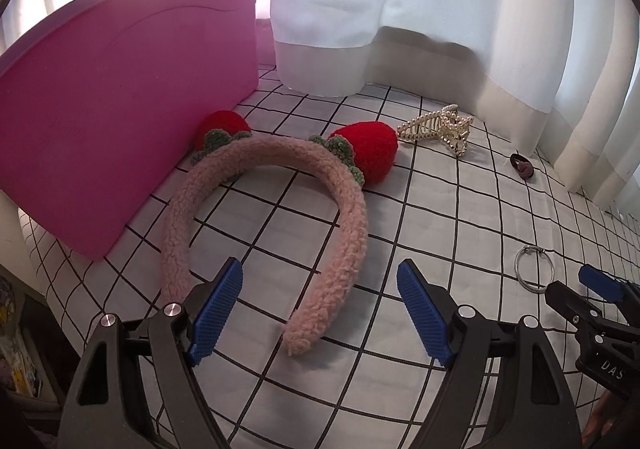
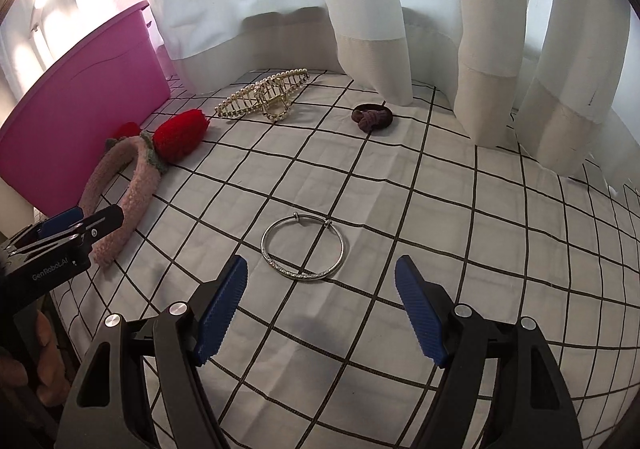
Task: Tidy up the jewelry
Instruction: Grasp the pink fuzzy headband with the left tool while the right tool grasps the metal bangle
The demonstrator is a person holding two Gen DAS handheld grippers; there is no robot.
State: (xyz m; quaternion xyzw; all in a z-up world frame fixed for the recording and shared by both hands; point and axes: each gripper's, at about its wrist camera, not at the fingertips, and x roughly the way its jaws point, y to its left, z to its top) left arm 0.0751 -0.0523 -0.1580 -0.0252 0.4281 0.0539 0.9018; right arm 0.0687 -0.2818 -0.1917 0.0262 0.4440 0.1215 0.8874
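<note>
Lying scattered on the checked cloth [image 2: 400, 185], the pieces are spread well apart, which leaves each one room for a separate grasp. From the left gripper [image 1: 320, 309], its fingers spread and empty, the fuzzy pink headband [image 1: 264, 209] arcs toward 12 o'clock, one tip between the blue pads, its red strawberry ears near the pink bin [image 1: 120, 109], the likely place to put things. From the right gripper [image 2: 320, 313], likewise released and holding nothing, the silver bangle [image 2: 304, 249] lies flat just ahead at 12 o'clock, the pearl hair claw [image 2: 264, 97] beyond it, and the dark hair tie [image 2: 372, 117] near 1 o'clock by the curtain [image 2: 360, 9].
</note>
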